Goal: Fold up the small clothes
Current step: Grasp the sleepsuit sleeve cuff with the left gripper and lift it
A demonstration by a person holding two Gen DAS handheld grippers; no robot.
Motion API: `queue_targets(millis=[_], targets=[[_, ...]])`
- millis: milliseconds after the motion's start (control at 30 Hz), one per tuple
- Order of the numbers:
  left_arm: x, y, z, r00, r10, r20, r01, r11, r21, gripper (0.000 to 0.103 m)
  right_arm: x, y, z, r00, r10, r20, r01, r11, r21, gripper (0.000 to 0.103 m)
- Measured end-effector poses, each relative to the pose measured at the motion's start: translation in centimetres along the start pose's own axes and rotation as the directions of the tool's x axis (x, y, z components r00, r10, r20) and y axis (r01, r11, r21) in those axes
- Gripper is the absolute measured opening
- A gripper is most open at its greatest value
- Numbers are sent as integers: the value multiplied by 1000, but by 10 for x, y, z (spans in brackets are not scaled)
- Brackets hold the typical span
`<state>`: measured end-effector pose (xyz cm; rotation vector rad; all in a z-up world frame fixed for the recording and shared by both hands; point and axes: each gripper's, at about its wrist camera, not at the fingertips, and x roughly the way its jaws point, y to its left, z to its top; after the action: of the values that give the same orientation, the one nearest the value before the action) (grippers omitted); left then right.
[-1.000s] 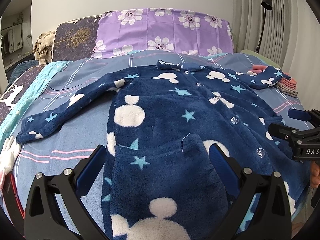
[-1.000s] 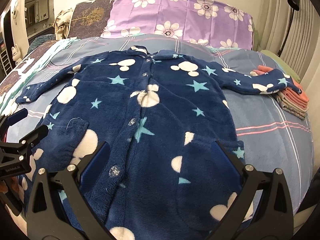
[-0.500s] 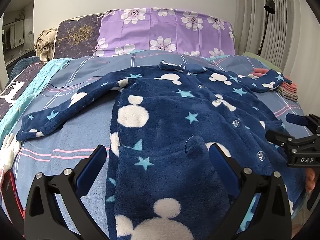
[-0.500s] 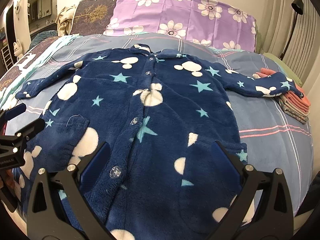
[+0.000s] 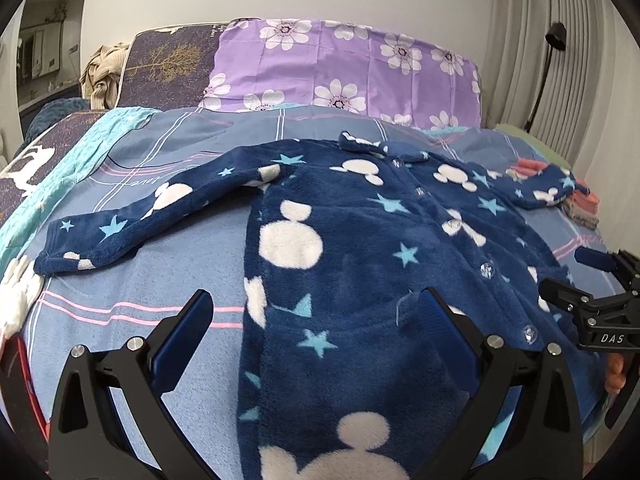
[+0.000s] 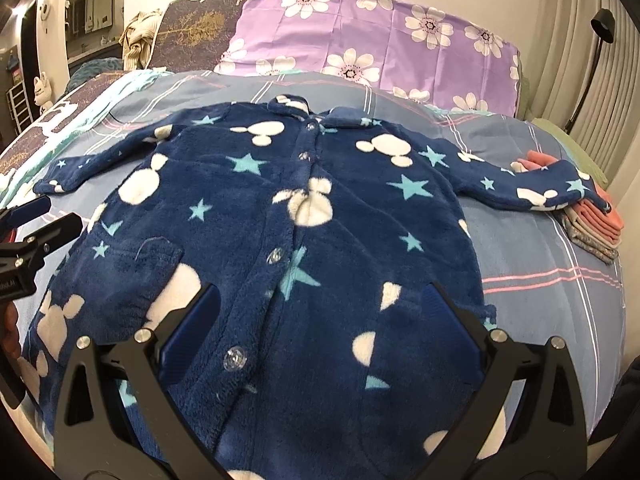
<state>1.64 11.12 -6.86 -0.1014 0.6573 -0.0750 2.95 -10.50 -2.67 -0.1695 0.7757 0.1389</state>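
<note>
1. We see a navy fleece nightgown [image 6: 320,216], printed with white mouse-head shapes and pale blue stars, lying flat and face up on the bed [image 6: 552,248]. It fills the centre of both wrist views, collar toward the top of the frame, hem toward the bottom edge.
2. The front is buttoned; clear buttons [image 6: 275,256] run down the middle in the right wrist view.
3. Both sleeves are spread outward. The one at frame left [image 5: 132,216] rests on the blue checked sheet. The one at frame right [image 6: 532,188] ends on top of a small stack of folded cloths [image 6: 596,224], pink and grey, at the right edge.
4. A patch pocket [image 6: 148,256] sits in the lower left of the right wrist view, a loose thread at its top edge.
5. Left gripper [image 5: 316,324]: jaws spread wide at the bottom of its frame, grasping nothing, above the garment's lower left side and the sheet beside it.
6. Right gripper [image 6: 320,320]: jaws likewise released and empty, above the lower front of the garment.
7. Each gripper shows at the side edge of the other's view.
8. Upper frame: purple flowered pillow [image 6: 380,40], dark patterned pillow [image 6: 196,28], black lamp [image 6: 602,24] at far right.
</note>
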Motion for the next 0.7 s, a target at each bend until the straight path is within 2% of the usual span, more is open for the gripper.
queue_targets(millis=[100,233,367,500,533,633,700], targets=[[1,20,3,1000,-27,6,28,997,-76,100,-1,-6,4,1000,2,13,-2,1000,15,101],[4,56,5,999,-53,8,54,977,-207,85,2,-15,7,1000,-12,16,12,999,31,101],[11,93,3,999,32,-7,-33,960,-277,79,8,-22,9,1000,-24,-1,24,999,48,101],[24,128,3,996,74,-42,-84,937,-340,75,13,-26,11,1000,-28,-7,28,998,51,101],[27,137,3,996,80,-50,-92,929,-360,75,14,-26,12,1000,-28,-7,28,998,49,101],[34,172,2,995,83,-63,-103,882,-459,75,19,-26,15,1000,-15,-14,16,999,52,101],[40,196,-1,994,84,-72,-110,834,-541,75,24,-27,17,999,17,-28,-15,998,69,101]])
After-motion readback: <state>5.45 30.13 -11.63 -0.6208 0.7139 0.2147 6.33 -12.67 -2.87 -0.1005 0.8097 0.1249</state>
